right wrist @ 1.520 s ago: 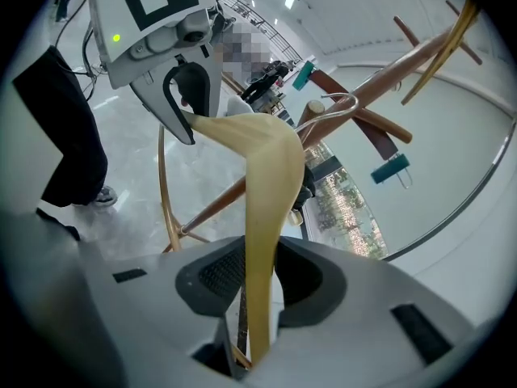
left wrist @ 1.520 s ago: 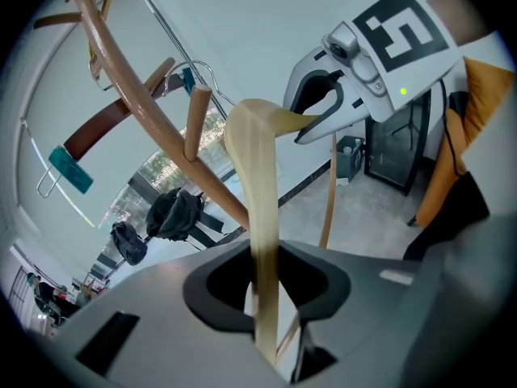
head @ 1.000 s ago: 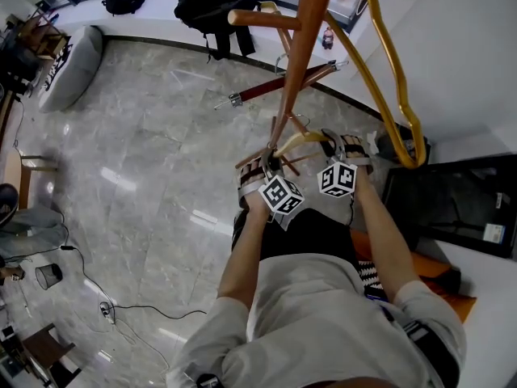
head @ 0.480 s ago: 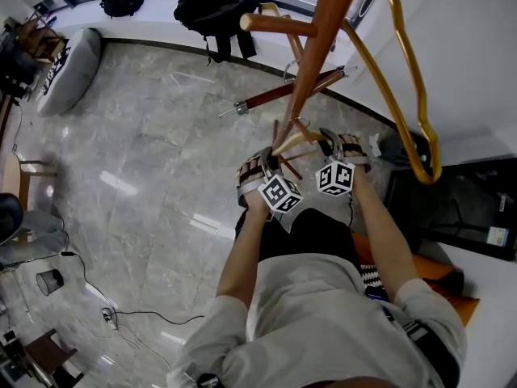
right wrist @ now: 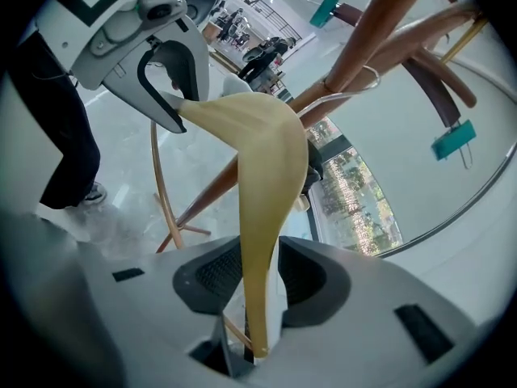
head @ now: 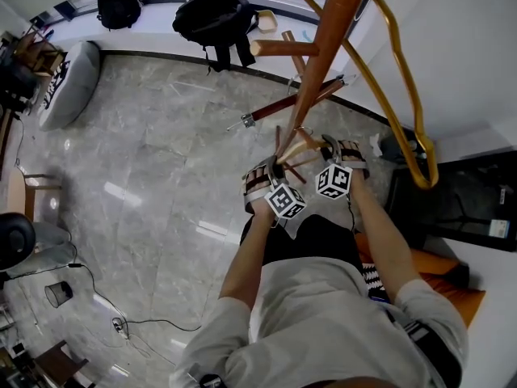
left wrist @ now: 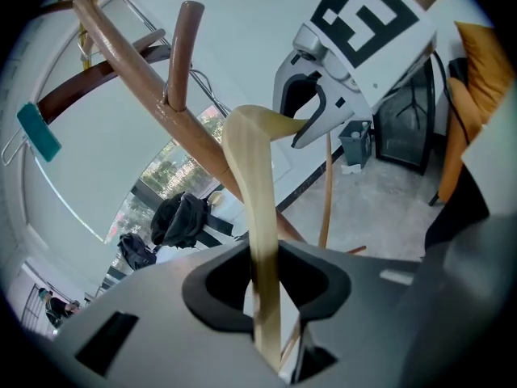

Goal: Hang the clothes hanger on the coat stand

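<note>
One brown wooden coat stand (head: 317, 63) slants from the top of the head view down to its centre. Below it, the person's two forearms (head: 246, 257) reach forward side by side, and each hand carries one cube (head: 284, 201) printed with black-and-white square markers. One pale wooden hanger (head: 300, 142) spans the two grippers at frame centre, just beside the pole. The left gripper (left wrist: 262, 293) clamps one end. The right gripper (right wrist: 254, 285) has its jaws opening, with the hanger's other end between them and a gap showing.
</note>
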